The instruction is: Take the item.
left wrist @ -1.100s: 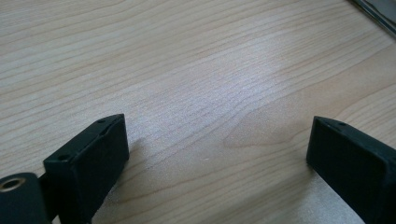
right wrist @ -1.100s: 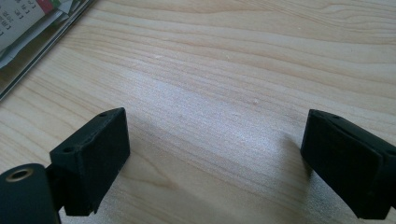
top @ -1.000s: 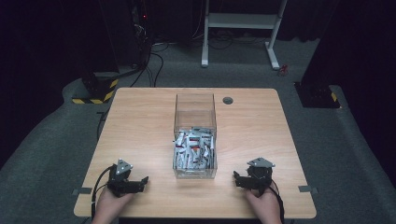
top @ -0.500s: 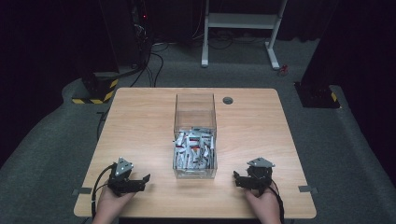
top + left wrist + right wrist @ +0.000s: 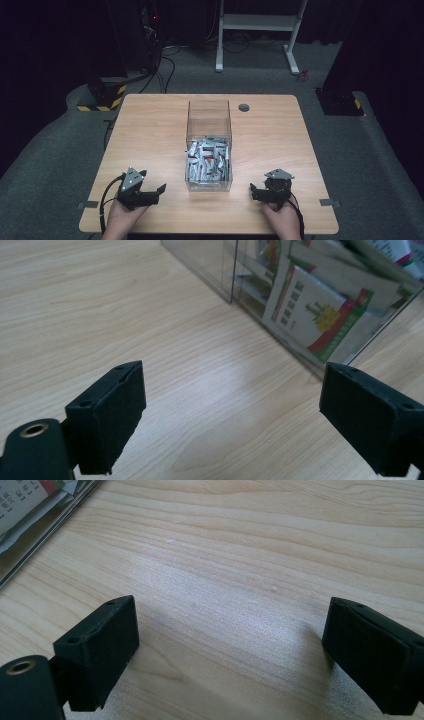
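1. Counter point(image 5: 150, 130): pale wood-grain top with rounded corners, filling the middle of the high view; a small dark round grommet point(image 5: 244, 107) sits near its far edge.
2. Clear box point(image 5: 209, 115): tall, transparent, open-topped bin at the centre of the frame, long axis running from the near edge toward the far edge. It stands between the two claws, apart from both.
3. Sachets point(image 5: 207, 161): a loose heap of small white and grey packets with red and green print, piled in the near half of the box; the far half looks bare. In the left gripper view one packet point(image 5: 320, 315) leans against the near wall.
4. Left claw point(image 5: 159, 190): lower left of the high view, jaws spread wide, holding nothing, aimed rightward at the box's near corner. It appears the nearer of the two.
5. Right claw point(image 5: 254, 192): lower right, jaws likewise released and empty, over bare wood; the box edge point(image 5: 45, 517) shows at the upper left of the right gripper view.
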A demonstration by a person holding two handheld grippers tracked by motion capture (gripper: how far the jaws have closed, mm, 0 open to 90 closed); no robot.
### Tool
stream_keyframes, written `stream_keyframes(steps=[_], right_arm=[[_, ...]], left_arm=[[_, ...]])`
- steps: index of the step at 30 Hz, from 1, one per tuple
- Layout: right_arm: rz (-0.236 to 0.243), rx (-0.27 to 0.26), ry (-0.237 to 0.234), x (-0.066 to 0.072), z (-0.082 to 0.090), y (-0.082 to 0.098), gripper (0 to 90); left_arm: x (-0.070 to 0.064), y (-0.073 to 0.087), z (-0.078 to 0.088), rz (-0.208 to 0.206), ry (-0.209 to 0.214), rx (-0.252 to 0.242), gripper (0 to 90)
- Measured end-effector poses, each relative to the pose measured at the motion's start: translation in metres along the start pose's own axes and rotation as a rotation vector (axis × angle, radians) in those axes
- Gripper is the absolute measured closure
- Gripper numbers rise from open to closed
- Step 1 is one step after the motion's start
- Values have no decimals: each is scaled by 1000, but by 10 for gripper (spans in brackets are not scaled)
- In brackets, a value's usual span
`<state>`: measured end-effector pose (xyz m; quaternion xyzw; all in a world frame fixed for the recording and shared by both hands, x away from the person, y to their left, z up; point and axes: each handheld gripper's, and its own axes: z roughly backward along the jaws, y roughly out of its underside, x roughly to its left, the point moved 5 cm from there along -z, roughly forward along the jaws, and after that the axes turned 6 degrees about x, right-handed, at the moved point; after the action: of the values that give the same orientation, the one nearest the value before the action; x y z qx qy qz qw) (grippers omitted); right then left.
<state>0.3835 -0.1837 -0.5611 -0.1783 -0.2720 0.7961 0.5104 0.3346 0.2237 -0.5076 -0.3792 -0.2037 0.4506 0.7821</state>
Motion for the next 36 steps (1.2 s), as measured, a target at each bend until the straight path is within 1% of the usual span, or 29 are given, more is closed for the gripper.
stream_keyframes(steps=[1, 5, 8, 14, 17, 19, 22, 36], right_arm=[[0, 0, 0, 0, 0, 0, 78], [0, 0, 0, 0, 0, 0, 78], [0, 0, 0, 0, 0, 0, 78], [0, 0, 0, 0, 0, 0, 78], [0, 0, 0, 0, 0, 0, 78], [0, 0, 0, 0, 0, 0, 79], [8, -1, -1, 0, 0, 0, 79], [14, -2, -2, 0, 0, 0, 80]], left_arm=[[-2, -1, 0, 3, 3, -5, 121], [-8, -6, 1, -10, 9, -17, 126], [-12, -9, 2, -16, 21, -16, 127], [-14, -13, 5, -12, 27, -36, 135], [-16, -16, 7, -4, 40, -48, 138], [-17, -18, 8, -6, 46, -52, 138], [-20, -21, 9, -20, 47, -59, 138], [-29, -31, 15, -29, 73, -84, 141]])
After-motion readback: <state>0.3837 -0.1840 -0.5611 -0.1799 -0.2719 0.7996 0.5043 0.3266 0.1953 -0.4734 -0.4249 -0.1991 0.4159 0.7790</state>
